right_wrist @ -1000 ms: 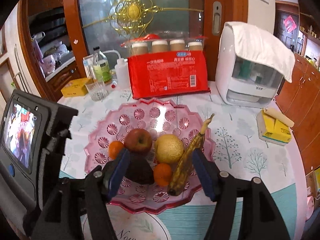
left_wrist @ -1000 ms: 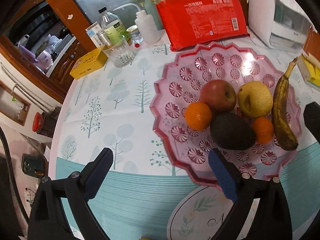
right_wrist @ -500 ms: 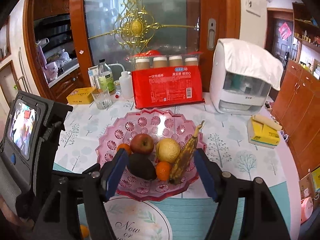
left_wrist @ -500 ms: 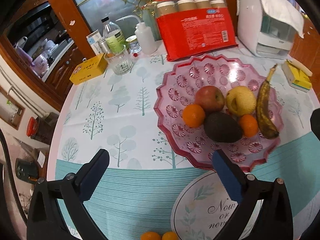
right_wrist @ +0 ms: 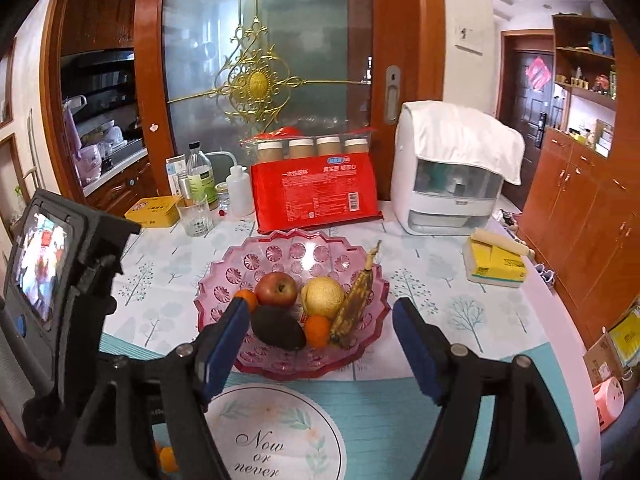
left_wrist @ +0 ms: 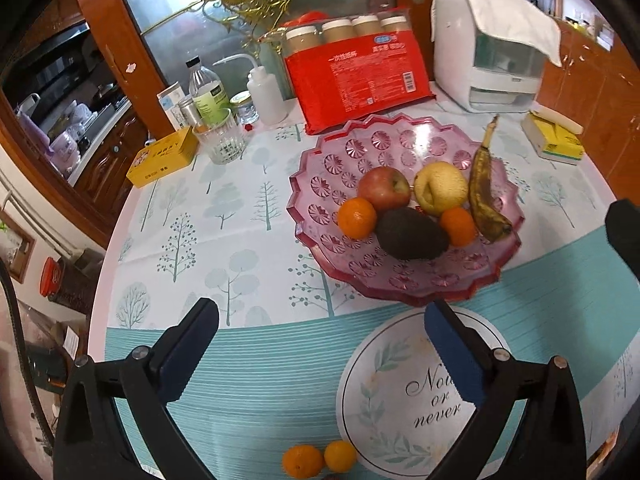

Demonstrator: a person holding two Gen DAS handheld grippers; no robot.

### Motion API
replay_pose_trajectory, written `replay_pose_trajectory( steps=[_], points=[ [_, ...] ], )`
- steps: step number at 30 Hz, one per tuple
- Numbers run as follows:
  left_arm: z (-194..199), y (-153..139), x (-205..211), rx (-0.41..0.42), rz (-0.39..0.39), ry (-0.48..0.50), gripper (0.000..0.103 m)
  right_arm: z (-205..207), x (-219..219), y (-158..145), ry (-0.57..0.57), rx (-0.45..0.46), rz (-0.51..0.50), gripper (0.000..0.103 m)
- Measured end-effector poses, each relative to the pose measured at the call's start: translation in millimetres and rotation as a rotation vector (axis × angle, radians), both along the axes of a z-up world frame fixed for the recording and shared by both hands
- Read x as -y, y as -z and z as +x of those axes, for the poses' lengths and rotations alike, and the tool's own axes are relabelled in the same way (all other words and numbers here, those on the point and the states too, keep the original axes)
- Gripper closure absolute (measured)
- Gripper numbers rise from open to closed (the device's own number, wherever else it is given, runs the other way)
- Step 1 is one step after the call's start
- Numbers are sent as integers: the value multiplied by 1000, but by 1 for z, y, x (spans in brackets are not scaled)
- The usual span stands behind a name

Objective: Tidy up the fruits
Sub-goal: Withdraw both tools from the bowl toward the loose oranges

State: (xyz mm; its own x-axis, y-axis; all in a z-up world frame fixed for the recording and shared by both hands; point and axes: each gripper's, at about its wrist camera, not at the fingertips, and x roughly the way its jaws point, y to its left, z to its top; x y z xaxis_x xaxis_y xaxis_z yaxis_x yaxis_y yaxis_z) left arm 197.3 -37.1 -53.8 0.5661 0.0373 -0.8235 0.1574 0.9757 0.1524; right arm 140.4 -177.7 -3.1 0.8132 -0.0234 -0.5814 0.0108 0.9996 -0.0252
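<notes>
Left wrist view: both grippers, left (left_wrist: 320, 340) and right (right_wrist: 316, 340), empty, jaws wide, the right's just opened further; bowl (left_wrist: 320, 184) already holds apple (left_wrist: 384, 188), pear (left_wrist: 440, 194), banana (left_wrist: 486, 196), avocado (left_wrist: 412, 234) and two oranges, while two more oranges (left_wrist: 318, 458) wait on the table's near edge.

In the right wrist view, the left finger (right_wrist: 224, 344) covers most of one orange (right_wrist: 247, 298) – only a sliver shows. At the lower left, more oranges (right_wrist: 167, 458) peek from behind the gripper body, count unclear. The red package (right_wrist: 316, 196) print is too small to read.
</notes>
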Motion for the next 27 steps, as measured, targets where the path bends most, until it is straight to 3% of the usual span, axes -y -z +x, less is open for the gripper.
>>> replay_pose_trajectory(
  steps=[11,19,27],
  points=[
    [-47,-3,-22,61,-69,53,1,-51,-9,13,51,-29,-61,27],
    [-89,15,-45,93,-84,76,1,-91,-23,30,19,-77,-49,27],
    [-115,39,-63,89,-75,75,1,-121,-27,70,-35,-139,17,27]
  ],
)
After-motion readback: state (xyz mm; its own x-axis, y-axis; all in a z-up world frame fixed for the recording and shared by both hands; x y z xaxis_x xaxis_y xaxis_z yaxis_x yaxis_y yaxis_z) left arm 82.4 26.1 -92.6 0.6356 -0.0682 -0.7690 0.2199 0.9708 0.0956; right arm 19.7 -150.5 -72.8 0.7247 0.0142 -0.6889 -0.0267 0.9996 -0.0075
